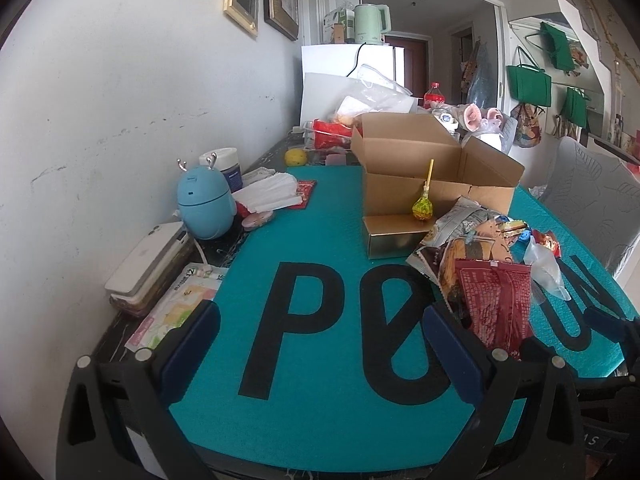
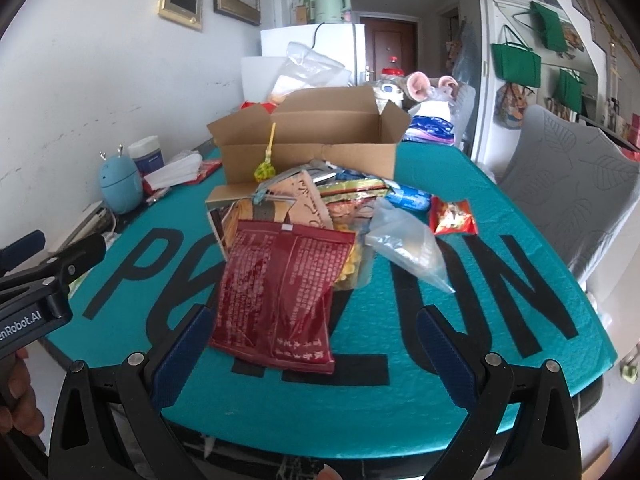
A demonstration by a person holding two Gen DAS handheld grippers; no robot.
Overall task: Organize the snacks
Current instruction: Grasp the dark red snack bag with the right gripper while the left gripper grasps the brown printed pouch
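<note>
Nearest of all are the blue-padded fingers of the left hand-held gripper (image 1: 320,344), spread wide over bare teal matting with nothing between them; it hovers at the near left of the surface (image 1: 328,216), clear of the snacks. Off to its left, against the wall, lie a stack of white phones (image 1: 148,264), a round pale-blue humidifier with little antlers (image 1: 206,206) and a loose bundle of white paper wrappers (image 1: 268,196), all close enough that a careless sweep toward the pile could knock them about. Further right stands the open brown cardboard box (image 2: 312,144), and leaning against its front wall is a yellow-green lollipop on a pale stick (image 2: 265,168), resting on a small gold-coloured box (image 1: 394,234); I'd guess any nudge to either box would topple it. Then comes the heap of snack packets, with a large dark-red foil packet printed in white text (image 2: 280,292) lying nearest, partly over the others. The right hand-held gripper (image 2: 312,344) is also spread open, empty, its fingers either side of that packet's near end. A flat, slippery packet like this may slide away or drag neighbours with it if pinched shallowly. At the right edge of the pile a crumpled clear plastic bag (image 2: 408,244) and a small red-and-yellow sachet (image 2: 454,216) sit loose, likely to scatter.
</note>
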